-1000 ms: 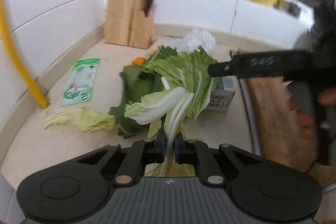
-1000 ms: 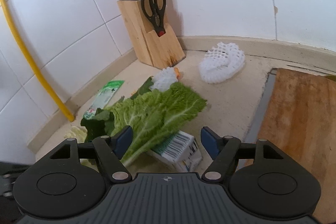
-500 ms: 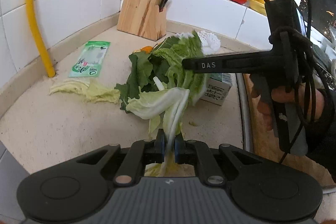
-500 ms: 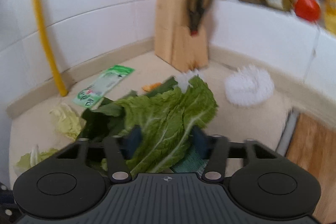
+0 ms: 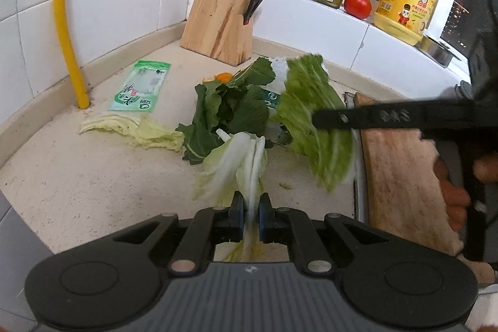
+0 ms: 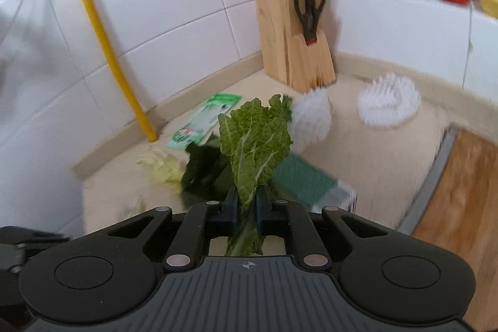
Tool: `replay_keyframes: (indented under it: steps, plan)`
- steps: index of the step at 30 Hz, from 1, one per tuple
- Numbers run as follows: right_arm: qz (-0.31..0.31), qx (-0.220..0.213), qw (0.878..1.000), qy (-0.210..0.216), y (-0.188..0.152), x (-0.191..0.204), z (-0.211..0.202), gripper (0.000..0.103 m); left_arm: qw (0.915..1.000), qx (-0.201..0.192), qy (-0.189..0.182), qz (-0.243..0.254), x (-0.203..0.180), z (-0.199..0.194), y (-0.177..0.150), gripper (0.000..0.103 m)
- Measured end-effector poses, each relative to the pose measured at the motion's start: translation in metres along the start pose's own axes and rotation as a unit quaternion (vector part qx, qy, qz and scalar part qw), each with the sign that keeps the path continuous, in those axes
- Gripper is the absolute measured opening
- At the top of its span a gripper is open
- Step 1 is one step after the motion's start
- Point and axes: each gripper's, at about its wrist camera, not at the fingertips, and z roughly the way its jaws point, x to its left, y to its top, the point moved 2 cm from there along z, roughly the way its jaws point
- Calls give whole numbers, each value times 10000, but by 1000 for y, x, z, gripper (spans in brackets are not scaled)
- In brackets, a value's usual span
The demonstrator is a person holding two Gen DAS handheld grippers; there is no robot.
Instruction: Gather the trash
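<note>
Left wrist view: the left gripper is pinching a pale cabbage leaf. Ahead to the right, the right gripper's arm reads "DAS", beside a green leaf.

Right wrist view: the right gripper is closing on that green leaf, its pads pressing the stem; a blurred green packet is lying ahead-left, its print unreadable.

Soft, even daylight fills both views, brightest on the white tiles around the knife block. Shadows under the block are faint. The right wrist view is smeared by motion blur, worst right of the block. In the left view only the green leaf blurs. Fisheye bends edges; corners go black.
</note>
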Motion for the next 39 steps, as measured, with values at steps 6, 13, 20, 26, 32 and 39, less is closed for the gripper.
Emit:
replay_keyframes:
  steps: [6, 13, 20, 26, 32, 39]
  plan:
    - [161, 460, 9986, 201, -25, 6, -14, 14, 9999, 106, 4, 68, -3, -6, -7, 6]
    - [355, 455, 9958, 711, -29, 20, -33, 14, 10000, 1, -15, -24, -4, -30, -8, 6]
    - [428, 780, 9939, 646, -43, 23, -16, 14, 9997, 141, 62, -183, 3, -23, -14, 6]
    - [-6, 949, 9953, 210, -56, 34, 7, 31, 9985, 304, 441, 110, 2, -3, -21, 14]
    - [-342, 911, 9952, -67, -61, 37, 13, 57, 9962, 294, 783, 262, 12, -1, -24, 41]
    - [-675, 988, 9925, -243, -70, 41, 23, 63, 9942, 447, 973, -73, 24, 15, -27, 47]
